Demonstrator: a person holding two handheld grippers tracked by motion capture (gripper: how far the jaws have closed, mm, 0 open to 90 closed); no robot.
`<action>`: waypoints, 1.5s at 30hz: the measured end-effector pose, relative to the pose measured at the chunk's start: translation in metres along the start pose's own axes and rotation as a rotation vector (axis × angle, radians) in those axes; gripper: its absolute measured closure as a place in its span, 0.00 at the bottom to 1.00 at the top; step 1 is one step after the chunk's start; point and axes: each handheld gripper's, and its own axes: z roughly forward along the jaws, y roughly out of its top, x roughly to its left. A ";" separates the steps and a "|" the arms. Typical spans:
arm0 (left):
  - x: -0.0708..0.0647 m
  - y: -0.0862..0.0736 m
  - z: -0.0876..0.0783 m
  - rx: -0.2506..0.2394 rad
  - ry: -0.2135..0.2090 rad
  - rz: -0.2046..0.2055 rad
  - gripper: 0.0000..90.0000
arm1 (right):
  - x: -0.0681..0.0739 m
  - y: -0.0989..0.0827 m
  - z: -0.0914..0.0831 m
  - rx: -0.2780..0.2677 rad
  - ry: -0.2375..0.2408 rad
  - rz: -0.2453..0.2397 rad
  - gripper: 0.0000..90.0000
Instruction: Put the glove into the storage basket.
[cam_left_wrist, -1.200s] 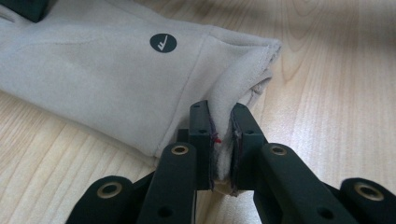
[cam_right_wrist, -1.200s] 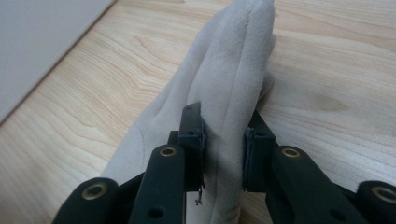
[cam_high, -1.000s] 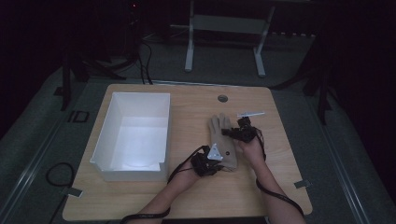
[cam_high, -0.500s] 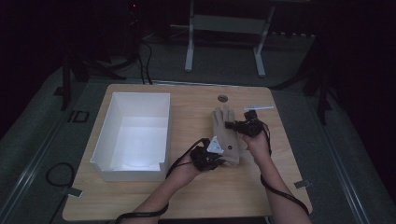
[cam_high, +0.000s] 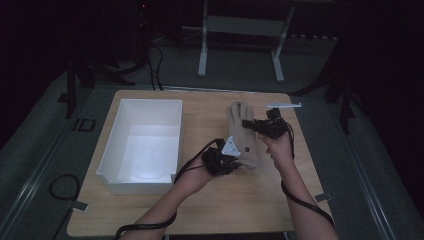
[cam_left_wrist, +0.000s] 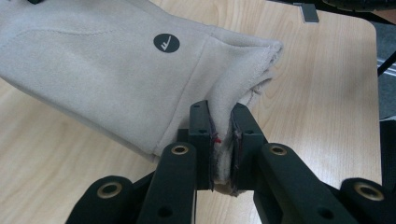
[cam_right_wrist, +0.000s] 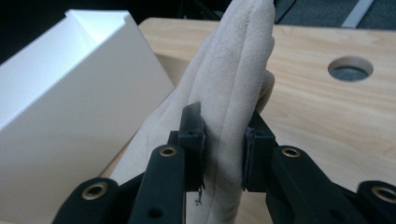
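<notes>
Our left claw (cam_left_wrist: 223, 140) pinches the cuff of the beige glove (cam_high: 242, 134); our right claw (cam_right_wrist: 224, 140) clamps its fingers. The glove stretches between them at the frame's centre, above the worktop (cam_high: 250, 200), right of the white box (cam_high: 142, 140).

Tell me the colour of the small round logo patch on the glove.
Black with a white mark, on the beige glove; the left gripper view shows the patch best.

High view down and forward over the table (cam_high: 150, 220); both gripper views close along their fingers, sharing the glove (cam_high: 242, 132).
</notes>
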 end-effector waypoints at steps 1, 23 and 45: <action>0.001 0.001 -0.003 0.000 0.002 0.001 0.91 | 0.002 0.002 -0.001 -0.006 0.003 -0.004 0.82; 0.016 0.003 -0.055 -0.010 0.065 -0.008 0.91 | 0.037 0.040 0.006 -0.039 0.043 -0.035 0.82; 0.031 -0.022 -0.108 0.001 0.143 -0.038 0.91 | 0.091 0.075 0.038 -0.045 0.106 -0.076 0.82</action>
